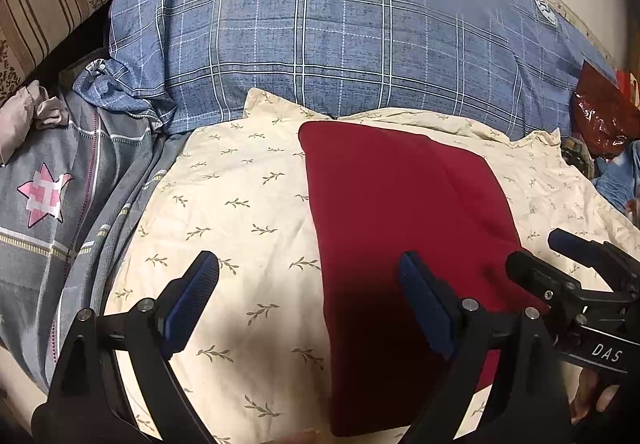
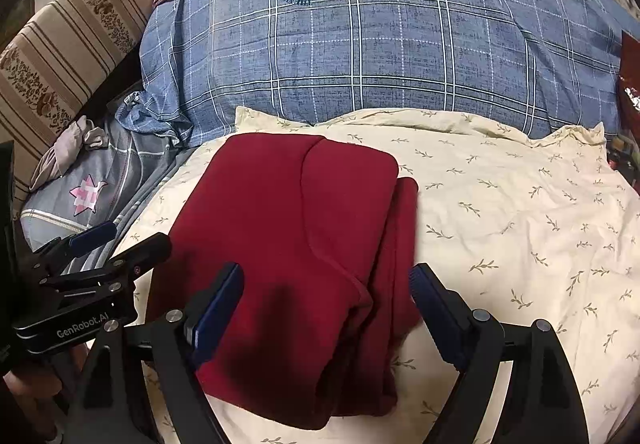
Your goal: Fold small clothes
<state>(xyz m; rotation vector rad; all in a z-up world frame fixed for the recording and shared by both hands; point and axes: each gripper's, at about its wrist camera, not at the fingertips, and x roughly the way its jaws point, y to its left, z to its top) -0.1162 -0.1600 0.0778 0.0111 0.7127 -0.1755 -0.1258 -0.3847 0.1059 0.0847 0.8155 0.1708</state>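
A dark red garment (image 1: 400,211) lies folded into a flat oblong on the cream leaf-print sheet (image 1: 240,203). In the right wrist view the garment (image 2: 288,211) shows a folded flap on top and a narrow layer along its right side. My left gripper (image 1: 308,276) is open, its right finger (image 1: 420,292) over the garment's left part and its left finger over the sheet. My right gripper (image 2: 326,284) is open and straddles the garment's near end without pressing it. Each gripper appears in the other's view, right gripper (image 1: 540,252) and left gripper (image 2: 124,240).
A big blue plaid duvet (image 2: 380,55) with a round crest rises behind the sheet. A grey quilt with a pink star (image 1: 44,195) lies to the left, beside a striped floral cushion (image 2: 68,43). A shiny dark red bag (image 1: 600,115) sits at the far right.
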